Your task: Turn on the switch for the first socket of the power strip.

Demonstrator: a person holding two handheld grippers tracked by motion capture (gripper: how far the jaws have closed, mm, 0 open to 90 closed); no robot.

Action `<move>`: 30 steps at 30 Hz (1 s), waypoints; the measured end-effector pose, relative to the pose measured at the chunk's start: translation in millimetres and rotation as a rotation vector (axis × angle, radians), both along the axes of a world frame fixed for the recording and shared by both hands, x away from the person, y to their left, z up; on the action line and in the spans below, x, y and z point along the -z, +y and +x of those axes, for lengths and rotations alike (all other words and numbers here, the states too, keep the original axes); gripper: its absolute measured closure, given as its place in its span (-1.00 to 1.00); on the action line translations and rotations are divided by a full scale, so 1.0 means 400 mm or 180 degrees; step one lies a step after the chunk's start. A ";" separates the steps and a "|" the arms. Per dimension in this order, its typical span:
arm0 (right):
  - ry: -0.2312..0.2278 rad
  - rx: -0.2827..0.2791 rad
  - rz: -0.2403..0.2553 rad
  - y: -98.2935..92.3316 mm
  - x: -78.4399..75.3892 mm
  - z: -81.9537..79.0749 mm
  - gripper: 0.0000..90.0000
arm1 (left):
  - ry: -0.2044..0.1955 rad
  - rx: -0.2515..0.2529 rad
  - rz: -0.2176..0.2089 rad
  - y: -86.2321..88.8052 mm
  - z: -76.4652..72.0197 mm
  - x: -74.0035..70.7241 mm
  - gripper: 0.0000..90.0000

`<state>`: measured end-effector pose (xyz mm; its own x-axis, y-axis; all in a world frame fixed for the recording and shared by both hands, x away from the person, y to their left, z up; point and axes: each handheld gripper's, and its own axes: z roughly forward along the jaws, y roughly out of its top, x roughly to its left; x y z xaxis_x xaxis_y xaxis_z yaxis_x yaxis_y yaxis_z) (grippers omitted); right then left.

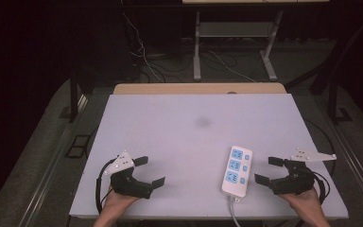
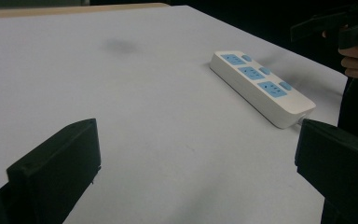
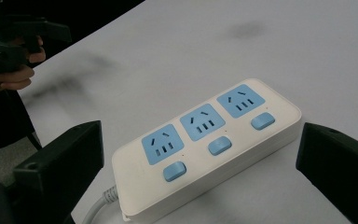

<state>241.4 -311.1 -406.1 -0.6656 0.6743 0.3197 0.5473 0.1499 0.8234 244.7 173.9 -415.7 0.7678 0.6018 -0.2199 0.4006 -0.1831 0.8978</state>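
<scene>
Both black tongs, left [image 1: 150,171] and right [image 1: 269,170], gape beside a smooth white 3-socket power strip [image 1: 237,170].

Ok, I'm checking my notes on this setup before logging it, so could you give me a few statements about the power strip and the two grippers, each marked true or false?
1. The power strip has three blue sockets, each with its own blue switch. True.
2. The right gripper is clamped on the power strip. False: its jaws stand open, beside the strip and apart from it.
3. The left gripper is open and holds nothing. True.
4. A plug sits in the middle socket. False: all three sockets are empty.
5. The strip's cable runs off the near edge of the table. True.
</scene>
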 end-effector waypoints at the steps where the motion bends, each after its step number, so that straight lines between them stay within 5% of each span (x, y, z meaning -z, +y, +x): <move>1: 0.0003 -0.0001 0.0001 0.000 0.000 0.000 -0.99 | 0.0001 -0.0001 0.0000 0.000 0.000 0.000 -1.00; 30: -0.0010 -0.0097 -0.0081 0.014 -0.021 0.008 -0.99 | -0.0002 0.0020 0.0011 -0.005 -0.004 0.001 -1.00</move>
